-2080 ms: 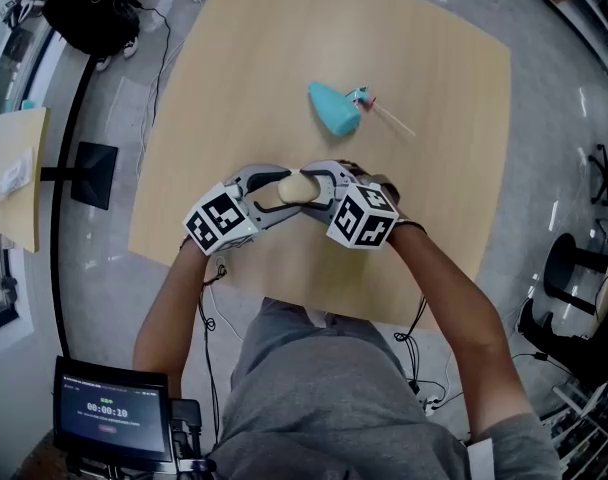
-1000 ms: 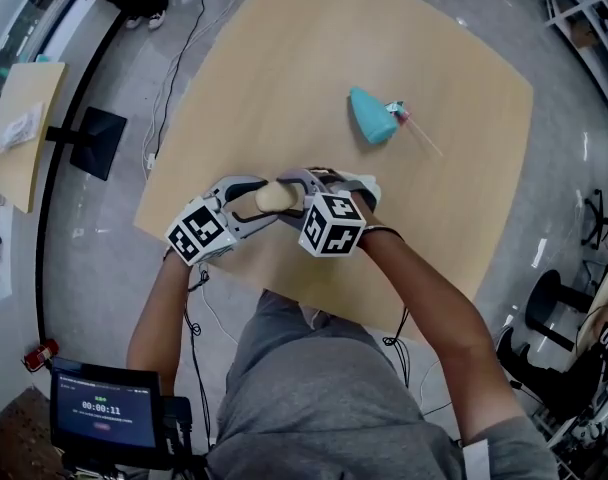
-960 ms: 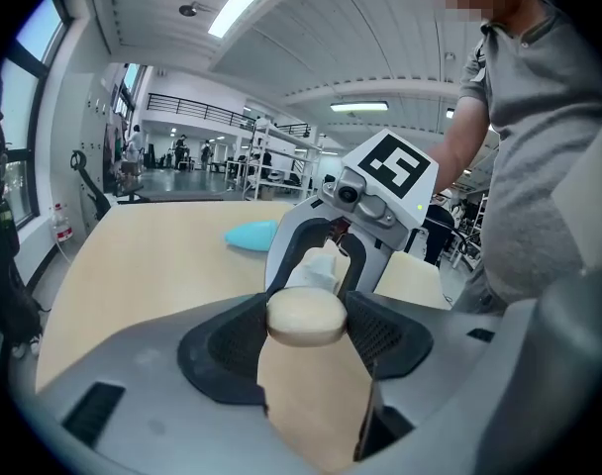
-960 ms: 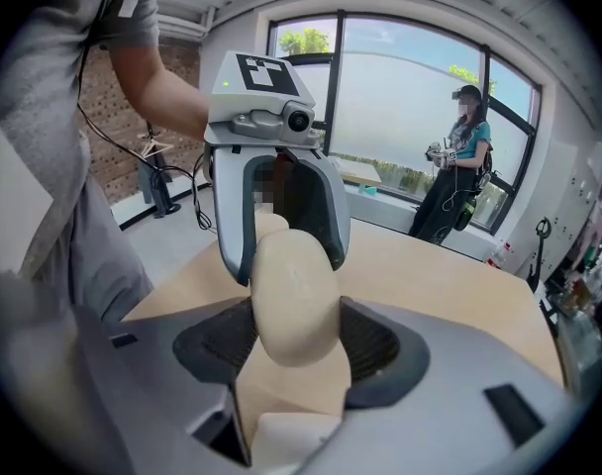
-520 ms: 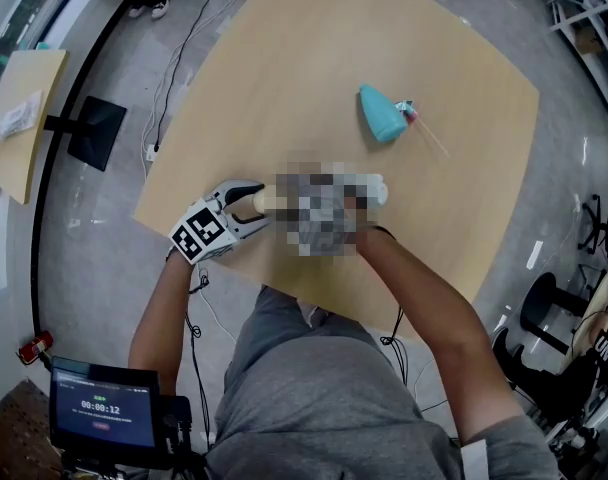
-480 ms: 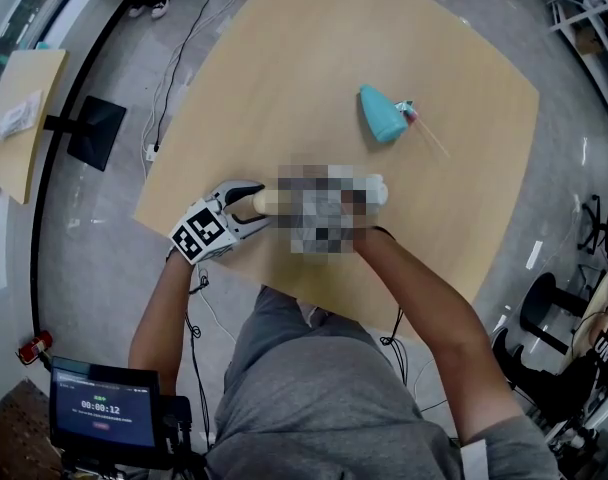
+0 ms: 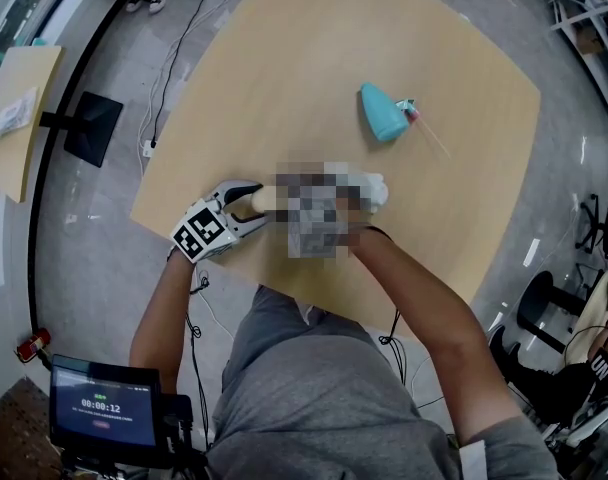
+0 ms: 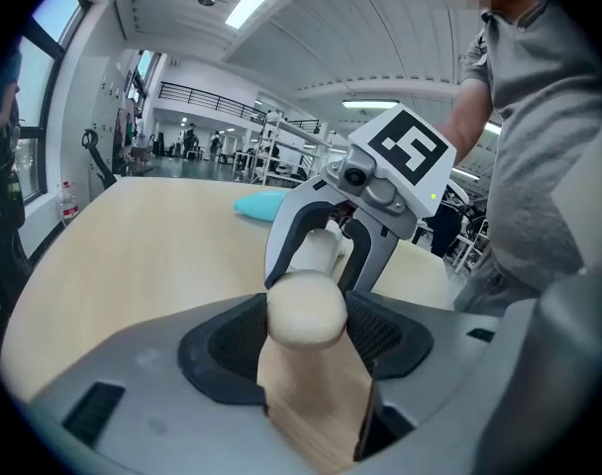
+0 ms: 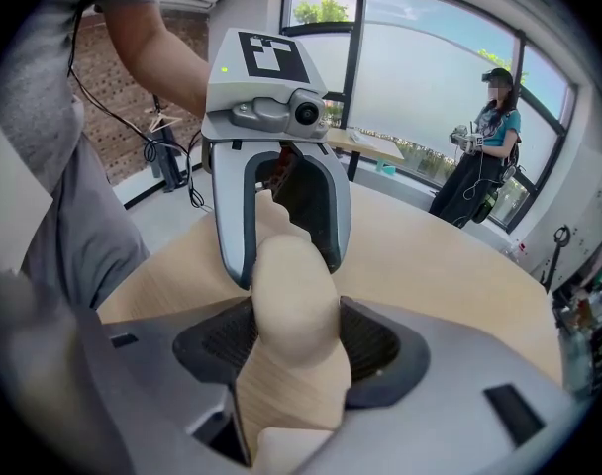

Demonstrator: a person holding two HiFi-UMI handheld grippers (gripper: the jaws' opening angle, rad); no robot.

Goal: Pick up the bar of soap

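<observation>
Plainly, both tools are on the one thing: the left tool [image 8: 306,336] is pinching one end of the bar of soap [image 8: 303,307] between its dark ribbed pads, and the right tool [image 9: 296,339] is pinching the other end; each tool's view looks along the pale, rounded bar at the other tool's jaws, which close on it from the far side, with the square-marker cube above them; the bar lies lengthwise between the two tools, over the part of the bench [image 7: 284,68] nearest the person's body, a little toward the bench's left edge; whether its underside touches the bench I cannot tell; in the head view only a short cream stretch of soap at the left tool's tips is clear, and the right tool itself cannot be made out there; the person's two forearms reach in over the near edge of the bench; toward the far right of the bench lies a teal thing [image 7: 381,114], well apart from the soap, with a thin stick [image 7: 431,139] just beside it on the side toward the bench's right edge; off the bench's near left corner a small screen [image 7: 101,408] shows a timer; in the right tool's view another person [image 9: 484,151] stands beyond the far side of the bench, in front of tall windows [image 9: 430,87].
</observation>
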